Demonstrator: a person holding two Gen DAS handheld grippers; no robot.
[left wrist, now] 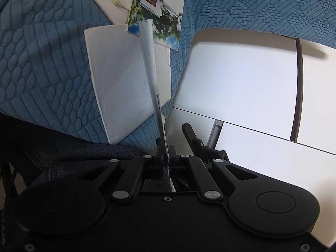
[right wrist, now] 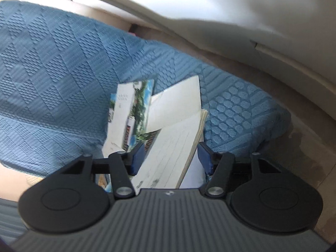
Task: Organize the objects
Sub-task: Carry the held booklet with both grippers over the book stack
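Across the blue quilted bed cover [right wrist: 52, 67] I see a white booklet [left wrist: 117, 79], a photo card [left wrist: 159, 16] and a lined notebook [right wrist: 168, 159] — my left gripper [left wrist: 166, 153] has its jaws clamped on a thin white sheet [left wrist: 150, 63], my right gripper [right wrist: 170, 157] stands part-open astride the notebook.

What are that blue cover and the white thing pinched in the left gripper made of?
The blue cover looks like woven fabric, matte, with raised quilted patterns. The white thing, clamped edge-on in the left gripper, looks like thin paper or card: flat, pale and slightly bent, though I can't tell which.
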